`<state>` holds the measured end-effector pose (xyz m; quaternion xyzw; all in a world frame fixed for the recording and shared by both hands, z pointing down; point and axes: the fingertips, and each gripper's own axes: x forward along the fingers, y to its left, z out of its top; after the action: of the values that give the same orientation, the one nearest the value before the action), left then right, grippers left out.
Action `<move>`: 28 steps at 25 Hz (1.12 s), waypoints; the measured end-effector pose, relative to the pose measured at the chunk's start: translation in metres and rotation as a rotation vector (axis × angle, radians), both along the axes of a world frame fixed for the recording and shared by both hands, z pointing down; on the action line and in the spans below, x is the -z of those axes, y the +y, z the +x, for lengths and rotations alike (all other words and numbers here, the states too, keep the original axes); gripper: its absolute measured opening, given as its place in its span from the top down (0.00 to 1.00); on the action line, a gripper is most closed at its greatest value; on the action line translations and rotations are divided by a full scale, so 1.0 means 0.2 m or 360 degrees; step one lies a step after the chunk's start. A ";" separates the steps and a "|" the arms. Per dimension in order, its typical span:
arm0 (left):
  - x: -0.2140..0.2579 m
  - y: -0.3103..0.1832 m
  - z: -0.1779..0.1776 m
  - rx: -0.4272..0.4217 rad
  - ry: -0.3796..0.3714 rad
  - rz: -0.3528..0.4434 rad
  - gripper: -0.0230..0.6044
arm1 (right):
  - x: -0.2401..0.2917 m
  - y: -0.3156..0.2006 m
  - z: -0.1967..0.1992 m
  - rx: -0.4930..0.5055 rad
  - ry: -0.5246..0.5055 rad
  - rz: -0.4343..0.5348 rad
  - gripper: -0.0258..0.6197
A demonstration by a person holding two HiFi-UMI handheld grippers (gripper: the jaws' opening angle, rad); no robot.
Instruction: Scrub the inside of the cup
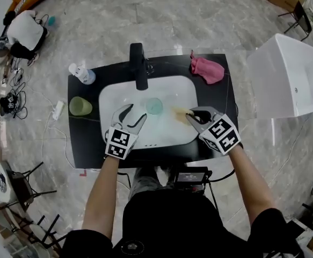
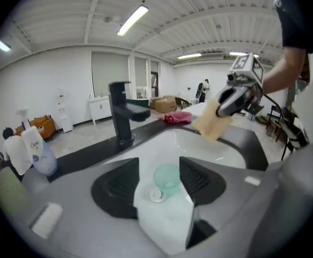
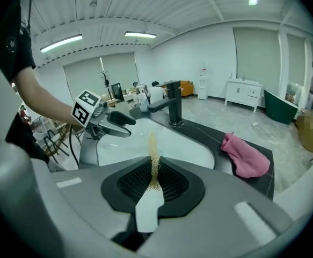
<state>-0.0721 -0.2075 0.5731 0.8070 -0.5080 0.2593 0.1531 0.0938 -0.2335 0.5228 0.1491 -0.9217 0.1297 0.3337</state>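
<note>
Right tongs [image 3: 153, 165] pinch a likely sponge [image 3: 153, 143]; head view adds cup [image 1: 154, 106].

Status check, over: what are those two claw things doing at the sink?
Left gripper open, empty, over the sink. Right gripper shut on tan scrub pad. Cup loose in the basin, nothing blocking it.

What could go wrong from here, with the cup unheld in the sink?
1. The cup sits unheld in the basin. The left tongs are open and clear of it, so scrubbing now would likely just push it around.
2. The right tongs pinch the thin yellow scrubber by one edge. It may fold or slip out under pressure.
</note>
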 end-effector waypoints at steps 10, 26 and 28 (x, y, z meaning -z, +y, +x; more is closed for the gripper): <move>0.26 0.48 0.01 -0.0022 0.0194 0.0165 0.93 | 0.11 0.26 0.16 -0.0430 -0.0137 0.0136 0.90; 0.23 1.43 -0.09 -0.0006 0.0365 0.0138 0.96 | 0.26 1.04 -0.05 -0.0541 -0.0177 0.0222 0.90; 0.22 1.49 -0.05 -0.0037 0.0363 0.0143 0.96 | 0.28 1.10 -0.07 -0.0542 -0.0192 0.0237 0.90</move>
<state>-0.0826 0.0902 0.5282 0.8432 -0.4889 0.1445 0.1706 0.0803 -0.0136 0.4668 0.3193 -0.9085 0.1243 0.2392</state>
